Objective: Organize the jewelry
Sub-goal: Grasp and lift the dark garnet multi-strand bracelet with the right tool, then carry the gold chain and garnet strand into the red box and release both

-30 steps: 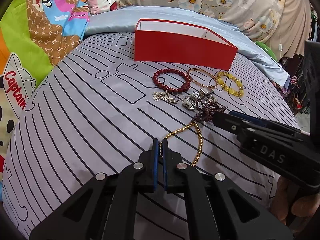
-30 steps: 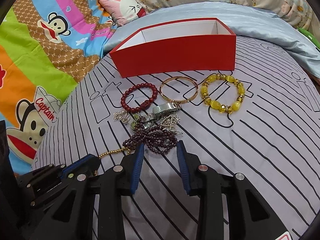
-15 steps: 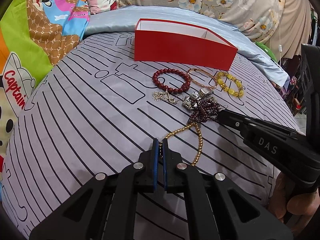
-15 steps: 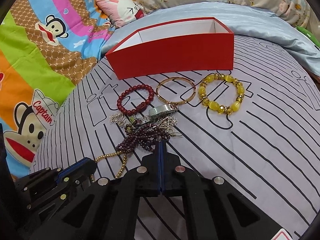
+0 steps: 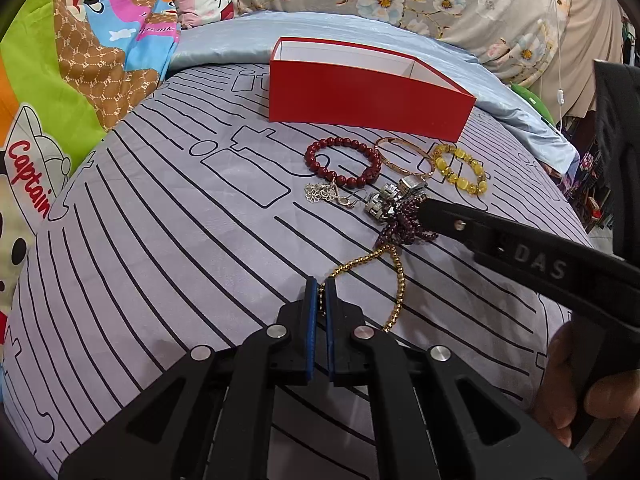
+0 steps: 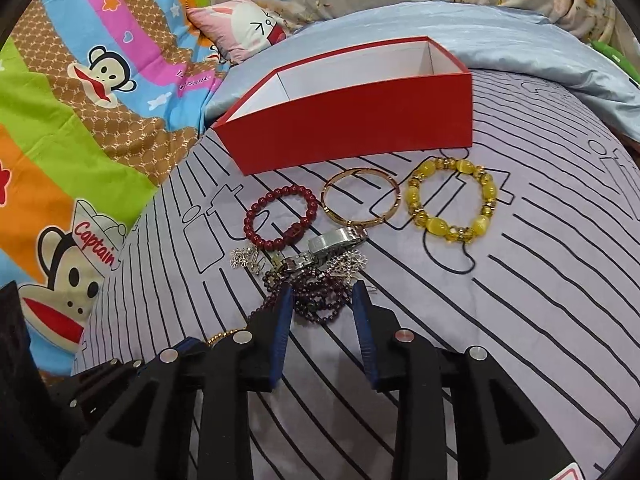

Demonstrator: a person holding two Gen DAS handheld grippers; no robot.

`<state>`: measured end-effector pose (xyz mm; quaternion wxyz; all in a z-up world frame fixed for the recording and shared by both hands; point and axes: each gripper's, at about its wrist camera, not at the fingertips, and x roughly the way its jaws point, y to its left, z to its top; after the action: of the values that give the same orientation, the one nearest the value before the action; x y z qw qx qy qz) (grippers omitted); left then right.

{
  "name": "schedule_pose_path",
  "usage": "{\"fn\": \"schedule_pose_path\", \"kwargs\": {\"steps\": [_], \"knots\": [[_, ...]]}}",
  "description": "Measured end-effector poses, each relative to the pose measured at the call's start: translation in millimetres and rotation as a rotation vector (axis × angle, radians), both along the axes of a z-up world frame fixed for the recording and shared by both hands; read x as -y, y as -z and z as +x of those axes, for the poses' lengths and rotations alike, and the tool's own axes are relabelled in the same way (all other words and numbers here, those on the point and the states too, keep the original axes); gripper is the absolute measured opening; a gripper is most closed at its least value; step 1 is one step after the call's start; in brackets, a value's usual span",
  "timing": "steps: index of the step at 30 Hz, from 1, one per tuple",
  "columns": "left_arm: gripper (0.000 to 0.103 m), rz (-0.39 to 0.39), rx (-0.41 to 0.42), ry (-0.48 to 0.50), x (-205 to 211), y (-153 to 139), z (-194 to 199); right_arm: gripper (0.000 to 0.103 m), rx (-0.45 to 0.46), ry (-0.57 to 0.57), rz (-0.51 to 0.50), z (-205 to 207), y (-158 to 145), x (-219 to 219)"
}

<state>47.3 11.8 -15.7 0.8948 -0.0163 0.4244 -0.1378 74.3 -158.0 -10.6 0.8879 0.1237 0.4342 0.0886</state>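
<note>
My left gripper is shut on one end of a gold bead chain that trails right across the bedspread. A heap of dark purple beads lies between the fingers of my right gripper, whose jaws are opening; the pads do not press on the beads. Behind the heap lie a silver watch, a red bead bracelet, a gold bangle and a yellow bead bracelet. The open red box stands behind them, nothing showing inside.
Small silver flower pieces lie left of the watch. The striped grey bedspread has bare cloth to the left and front. A cartoon blanket and pillows lie beyond it. A hand holds the right tool.
The right gripper went from open to shut and now stands open again, further forward, with the purple beads between its fingers. The left gripper and the gold chain stayed put.
</note>
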Motion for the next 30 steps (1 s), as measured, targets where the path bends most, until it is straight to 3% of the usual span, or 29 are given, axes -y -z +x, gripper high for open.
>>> {"fn": "schedule_pose_path", "kwargs": {"steps": [3,6,8,24,30], "knots": [[0.004,-0.002,-0.001,0.0,0,0,0,0.028,-0.006,-0.002,-0.007,7,3,-5],[0.004,-0.007,-0.002,0.0,0,0,0,0.009,0.0,-0.002,-0.042,9,4,-9],[0.004,-0.01,-0.003,0.001,-1,0,0,0.005,0.0,-0.004,-0.051,8,4,-9],[0.004,-0.022,0.002,0.012,-2,-3,-2,0.004,0.054,0.028,-0.025,-19,-27,14],[0.003,-0.058,0.018,0.03,-4,-26,-3,0.004,0.091,0.025,-0.03,-25,-53,29]]}}
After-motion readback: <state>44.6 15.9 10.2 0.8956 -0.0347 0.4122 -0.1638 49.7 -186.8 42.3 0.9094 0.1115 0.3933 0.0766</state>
